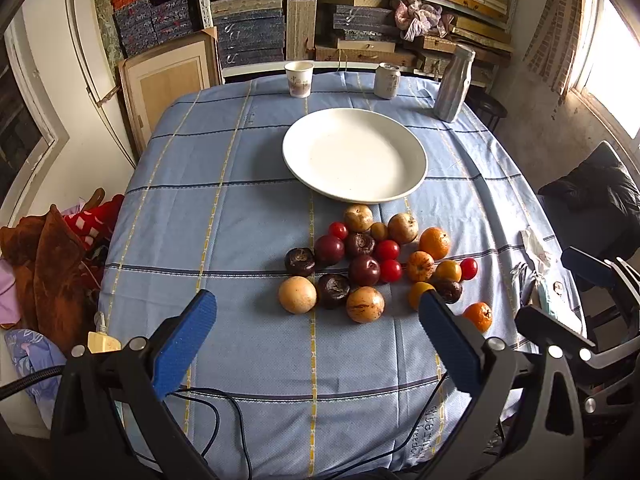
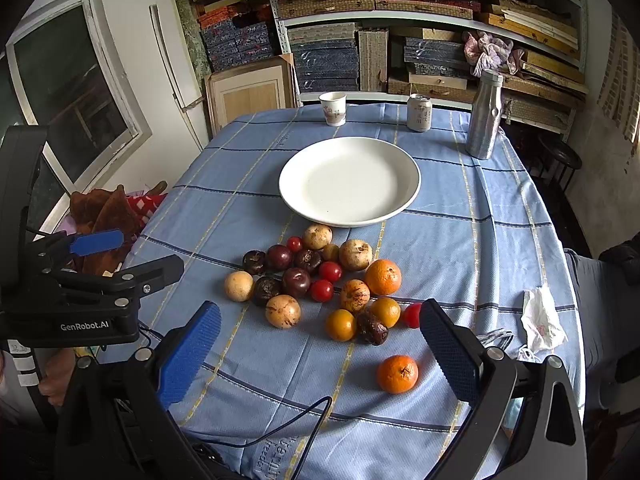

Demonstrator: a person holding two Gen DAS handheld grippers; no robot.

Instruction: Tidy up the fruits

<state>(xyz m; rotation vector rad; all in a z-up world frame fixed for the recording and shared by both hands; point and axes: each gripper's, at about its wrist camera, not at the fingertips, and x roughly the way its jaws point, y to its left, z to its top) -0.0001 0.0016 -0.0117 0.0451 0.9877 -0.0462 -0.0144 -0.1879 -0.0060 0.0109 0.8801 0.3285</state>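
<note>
Several fruits lie in a loose pile on the blue checked tablecloth: tan round ones, dark purple ones, small red tomatoes and orange mandarins. One mandarin sits apart, nearest me. Just beyond the pile stands an empty white plate, which shows again in the right wrist view as the plate. My left gripper hovers open over the near side of the pile, with nothing between its blue pads. My right gripper is open too, above the pile's near edge. Each gripper shows in the other's view: right gripper, left gripper.
At the table's far edge stand a paper cup, a drink can and a metal bottle. A crumpled tissue lies at the right edge. A black cable crosses the near cloth. Shelves of boxes fill the back wall.
</note>
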